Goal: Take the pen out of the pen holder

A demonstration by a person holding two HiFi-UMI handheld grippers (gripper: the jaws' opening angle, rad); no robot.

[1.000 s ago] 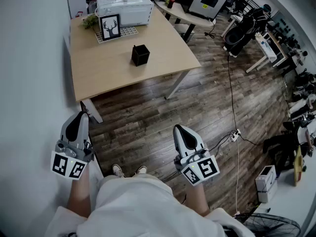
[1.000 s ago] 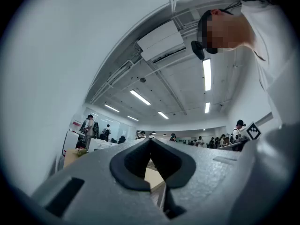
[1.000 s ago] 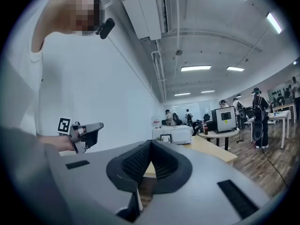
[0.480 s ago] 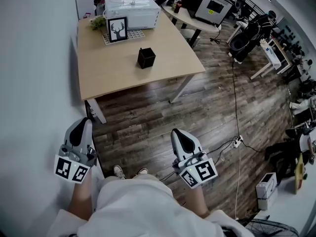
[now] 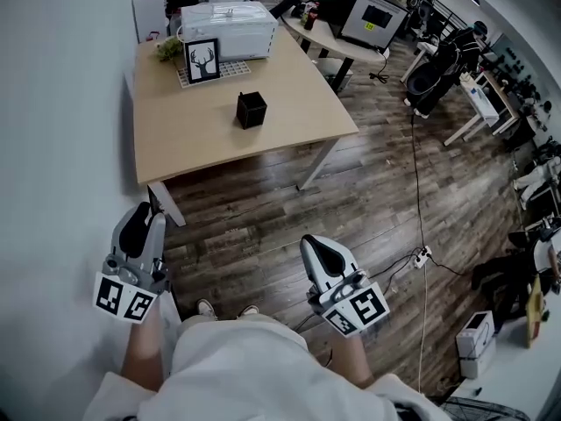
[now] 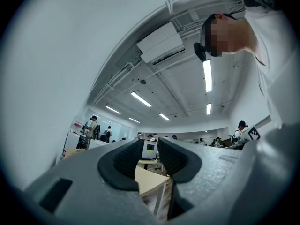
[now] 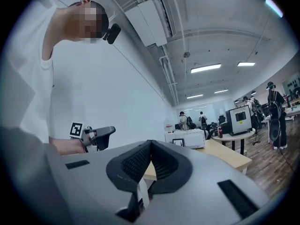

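Slightly lower in the head view than a second ago, the pen holder (image 5: 251, 110) is seen as a small black cube on the wooden table (image 5: 175, 139) in the upper left of the frame. Both grippers have been kept low, near the bottom edge. The left gripper (image 5: 140, 212) is being opened: a narrow gap is shown between its dark pads in the left gripper view, and only the distant table is seen through it. The right gripper (image 5: 316, 246) is held closed, pad against pad, with nothing caught between.

Whether a pen stands in the holder cannot be made out, since the holder is too small and dark from here. The task is judged as not yet begun, as both tools are well apart from the table.

Several things could go wrong. The holder stands free and looks light, so it could be dragged or tipped if the pen is pulled at a slant or if a jaw is pushed against the rim. A thin pen could be missed or pinched off-centre and dropped if the jaws are closed too soon. The picture frame (image 5: 202, 60) behind the holder could be knocked by an overreach. On the approach, the cable (image 5: 414, 182) on the floor at right could be caught underfoot.
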